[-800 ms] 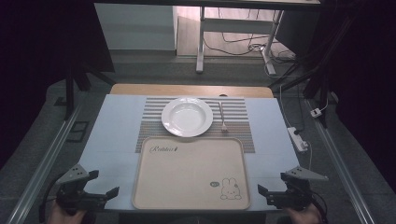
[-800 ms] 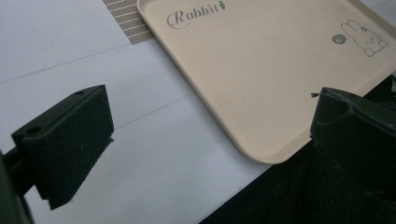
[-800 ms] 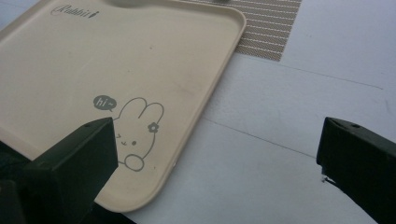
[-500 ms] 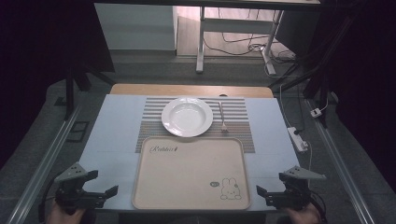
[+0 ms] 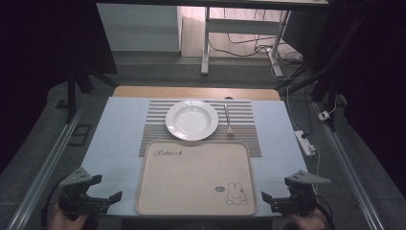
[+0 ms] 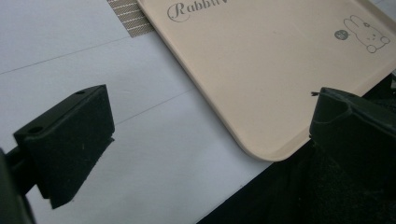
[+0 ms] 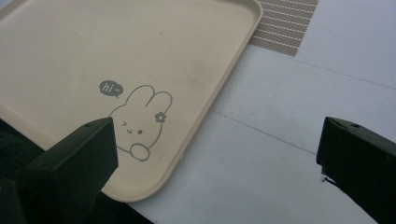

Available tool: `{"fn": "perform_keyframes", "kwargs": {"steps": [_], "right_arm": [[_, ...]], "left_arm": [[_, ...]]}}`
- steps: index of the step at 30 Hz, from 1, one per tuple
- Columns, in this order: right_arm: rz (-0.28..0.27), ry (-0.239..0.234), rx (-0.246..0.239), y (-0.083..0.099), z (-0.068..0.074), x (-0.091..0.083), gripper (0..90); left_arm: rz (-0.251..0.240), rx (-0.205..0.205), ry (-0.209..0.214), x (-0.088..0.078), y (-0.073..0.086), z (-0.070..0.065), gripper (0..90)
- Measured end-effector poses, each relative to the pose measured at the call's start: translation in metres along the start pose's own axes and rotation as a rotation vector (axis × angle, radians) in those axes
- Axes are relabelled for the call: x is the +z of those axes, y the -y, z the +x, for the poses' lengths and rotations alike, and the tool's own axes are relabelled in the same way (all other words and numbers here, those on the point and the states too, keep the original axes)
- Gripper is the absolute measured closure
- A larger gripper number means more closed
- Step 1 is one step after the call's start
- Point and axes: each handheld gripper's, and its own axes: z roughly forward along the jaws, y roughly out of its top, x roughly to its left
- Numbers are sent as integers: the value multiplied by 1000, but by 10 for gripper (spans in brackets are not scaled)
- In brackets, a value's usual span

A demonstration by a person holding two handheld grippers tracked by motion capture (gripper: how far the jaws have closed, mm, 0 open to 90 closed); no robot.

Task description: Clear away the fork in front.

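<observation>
Little has been shifted since the earlier high view: both grippers have been drawn slightly lower toward the near edge of the table, while the tray, plate and fork have been left where they lay.

The tray [image 5: 196, 177] is seen at the 6 o'clock side of the table [image 5: 119, 129], between the two grippers. It is a beige, smooth, matte rectangle with rounded corners and a low raised rim; a cursive word is printed near its 11 o'clock corner and a small rabbit drawing with a "hi" bubble near its 5 o'clock corner. Its far edge is laid over a striped woven placemat [image 5: 244, 120], on which a round, glossy white plate [image 5: 192, 120] is set at 12 o'clock from the tray, with a metal fork [image 5: 228, 120] just beside the plate at its 3 o'clock.

The left gripper [image 5: 103, 200] is held at 9 o'clock from the tray, its jaws spread wide with nothing between them but the tray's corner below. The right gripper [image 5: 273, 201] is held at 3 o'clock, jaws likewise wide apart and empty. Black foam-like pads are seen on the left jaws.
</observation>
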Motion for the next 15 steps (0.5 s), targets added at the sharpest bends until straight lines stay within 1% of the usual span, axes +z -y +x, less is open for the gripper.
{"fn": "perform_keyframes", "kwargs": {"steps": [3,6,9,10,11,15], "right_arm": [[-5,7,-1,0,0,-1,0],[-3,-3,-21,-1,2,0,0],[-3,12,-43,-2,4,0,0],[-3,12,-43,-2,4,0,0],[-10,22,-57,-2,4,1,0],[-6,31,-81,-4,5,4,0]], "left_arm": [[-2,-4,9,0,0,1,6],[-3,-6,16,0,0,1,7],[-4,-8,21,0,0,2,7],[-4,-8,20,0,0,2,7],[-4,-9,20,0,0,2,8],[-1,-11,24,0,0,2,8]]}}
